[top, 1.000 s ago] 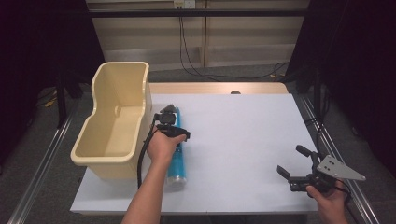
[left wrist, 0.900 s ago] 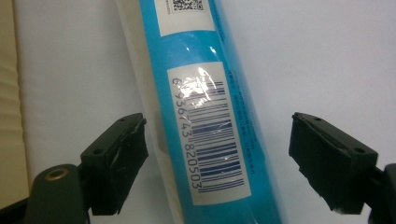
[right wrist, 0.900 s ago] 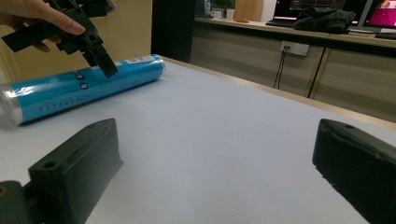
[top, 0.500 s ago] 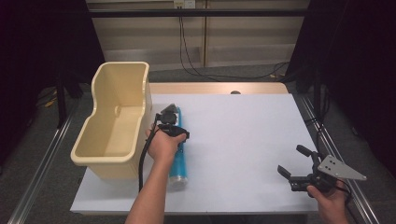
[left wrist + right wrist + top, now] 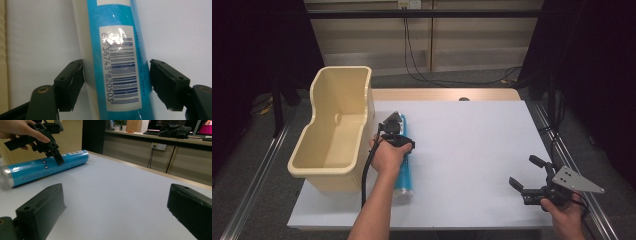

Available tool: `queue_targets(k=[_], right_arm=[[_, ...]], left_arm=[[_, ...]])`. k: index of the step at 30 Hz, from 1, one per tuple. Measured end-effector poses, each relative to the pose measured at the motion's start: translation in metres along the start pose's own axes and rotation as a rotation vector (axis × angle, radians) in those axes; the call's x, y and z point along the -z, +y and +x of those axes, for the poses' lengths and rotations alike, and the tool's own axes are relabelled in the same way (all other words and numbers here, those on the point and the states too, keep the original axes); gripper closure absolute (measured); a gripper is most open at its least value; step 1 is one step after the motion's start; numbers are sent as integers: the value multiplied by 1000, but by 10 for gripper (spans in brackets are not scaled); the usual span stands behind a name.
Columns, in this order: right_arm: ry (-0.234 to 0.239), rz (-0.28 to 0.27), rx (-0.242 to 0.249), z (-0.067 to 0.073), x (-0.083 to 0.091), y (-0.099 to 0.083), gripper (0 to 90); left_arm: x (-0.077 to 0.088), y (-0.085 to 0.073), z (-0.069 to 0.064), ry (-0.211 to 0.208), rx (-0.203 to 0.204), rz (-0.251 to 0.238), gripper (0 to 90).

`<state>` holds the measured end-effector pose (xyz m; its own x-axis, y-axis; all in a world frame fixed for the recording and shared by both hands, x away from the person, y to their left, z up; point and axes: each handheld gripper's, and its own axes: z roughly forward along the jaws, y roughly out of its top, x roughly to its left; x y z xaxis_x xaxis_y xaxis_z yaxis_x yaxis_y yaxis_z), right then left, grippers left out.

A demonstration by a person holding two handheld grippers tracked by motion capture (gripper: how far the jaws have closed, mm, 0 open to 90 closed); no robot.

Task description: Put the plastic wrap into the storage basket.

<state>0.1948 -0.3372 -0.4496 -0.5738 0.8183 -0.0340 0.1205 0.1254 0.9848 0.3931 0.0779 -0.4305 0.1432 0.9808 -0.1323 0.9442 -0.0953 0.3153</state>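
Left gripper view | glossy blue cylindrical tube [image 5: 117,62], barcode label, centre frame | left gripper [image 5: 116,83] jaws just closed, apparently pinching it | right gripper [image 5: 532,177] jaws wide, lower right of high view.

One blue tube [image 5: 404,165], one beige bin [image 5: 337,130], two hand-held grippers, one table [image 5: 472,150]

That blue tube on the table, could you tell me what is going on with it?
A person's left gripper has its jaws around the blue tube, which lies on the white table beside the cream bin. The jaws have just been closing and now press the tube's sides. The right gripper hovers open near the table's right edge, holding nothing.
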Motion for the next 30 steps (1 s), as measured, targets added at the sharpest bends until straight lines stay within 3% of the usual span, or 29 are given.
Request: queue_targets(k=[5,14,18,19,23,30], right_arm=[[0,3,1,0,0,0,5],[-1,1,2,0,0,0,5],[0,1,0,0,0,0,5],[1,1,2,0,0,0,5],[1,0,3,-1,0,0,5],[2,0,-2,-2,0,-1,5]], left_arm=[[-5,0,0,-13,4,11,272],[-14,0,-9,25,-14,-1,274],[-13,2,-9,29,20,16,290],[-12,2,-9,39,46,26,295],[-11,5,-11,50,68,47,304],[-9,7,-11,30,68,98,312]])
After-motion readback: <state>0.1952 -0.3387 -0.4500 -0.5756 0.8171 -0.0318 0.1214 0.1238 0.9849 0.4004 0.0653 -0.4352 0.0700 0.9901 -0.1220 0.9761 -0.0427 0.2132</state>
